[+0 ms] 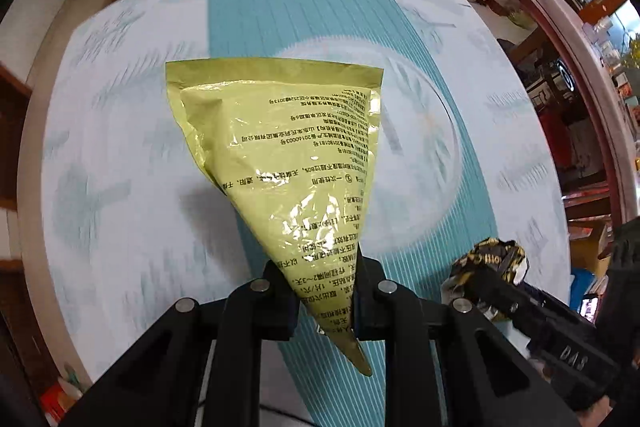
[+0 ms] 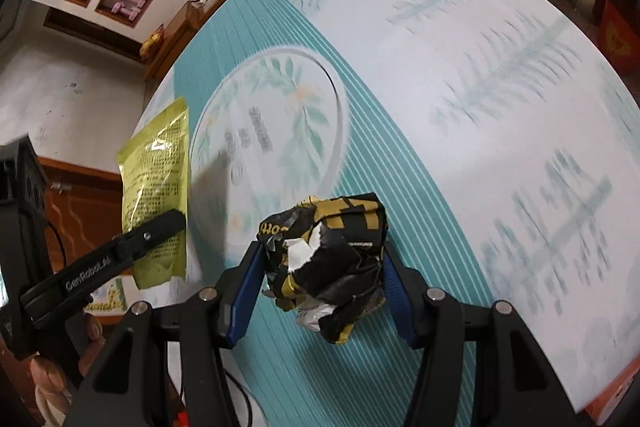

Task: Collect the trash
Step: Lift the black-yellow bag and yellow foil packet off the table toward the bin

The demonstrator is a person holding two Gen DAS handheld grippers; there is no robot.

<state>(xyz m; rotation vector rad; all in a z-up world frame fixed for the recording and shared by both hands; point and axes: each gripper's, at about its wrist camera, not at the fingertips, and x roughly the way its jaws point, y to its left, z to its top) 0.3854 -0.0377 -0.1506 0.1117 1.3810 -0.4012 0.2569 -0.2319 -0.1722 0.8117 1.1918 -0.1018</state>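
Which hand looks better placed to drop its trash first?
Neither clearly: no bin shows. The left gripper pinches the yellow-green printed plastic pouch by a corner; the right gripper clamps the crumpled black-and-gold wrapper squarely, so right seems steadier.

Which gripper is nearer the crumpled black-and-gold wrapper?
Right. The right gripper is clamped on the crumpled black-and-gold wrapper, one pad on each side. The left gripper is off to its side, pinching the yellow-green pouch by a corner.

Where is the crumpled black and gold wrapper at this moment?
The crumpled black and gold wrapper sits between the right gripper's blue-padded fingers, above the teal-striped tablecloth; the yellow-green pouch hangs on its left in the right wrist view.
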